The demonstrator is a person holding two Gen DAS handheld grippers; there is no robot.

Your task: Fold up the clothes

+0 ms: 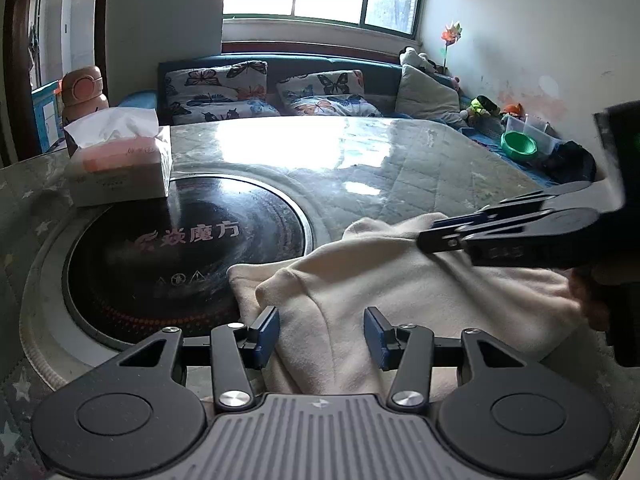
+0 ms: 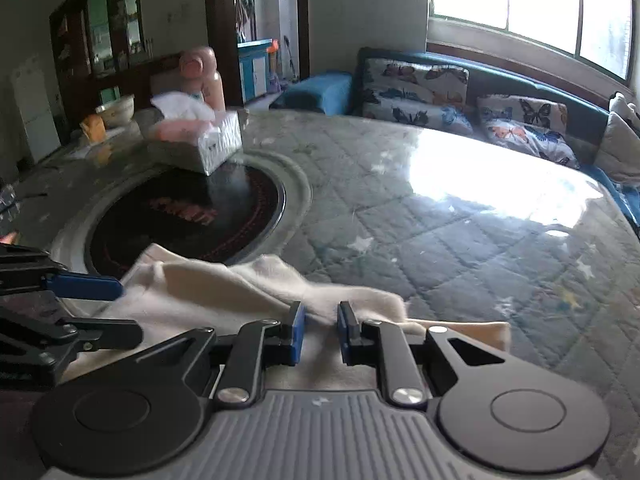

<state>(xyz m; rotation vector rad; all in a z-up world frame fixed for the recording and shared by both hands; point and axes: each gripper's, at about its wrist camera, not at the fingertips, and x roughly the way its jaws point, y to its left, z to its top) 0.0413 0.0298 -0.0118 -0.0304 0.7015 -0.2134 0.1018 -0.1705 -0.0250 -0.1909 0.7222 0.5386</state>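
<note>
- Cream garment (image 1: 400, 280): rumpled on quilted surface (image 1: 420, 168), edge overlapping black hob (image 1: 180, 248).
- Left gripper (image 1: 320, 334): jaws spread over garment.
- Right gripper (image 2: 320, 332): jaws narrowly parted astride a fold; grip uncertain.

One cream garment (image 1: 400, 280) on the table (image 1: 400, 160), one tissue box (image 1: 120, 168), one pink flask (image 1: 84, 96) at the far left corner, one round hotplate (image 1: 180, 256), two butterfly cushions (image 1: 216, 92) behind, two grippers (image 1: 320, 332).

A: The cream garment (image 1: 400, 280) looks like soft, matt fleece, and the glossy round black cooktop (image 1: 180, 240) like polished glass.

B: The grey quilted table cover (image 2: 440, 248) shines like slick plastic. The white tissue box (image 1: 120, 176) looks like thin paper.
</note>
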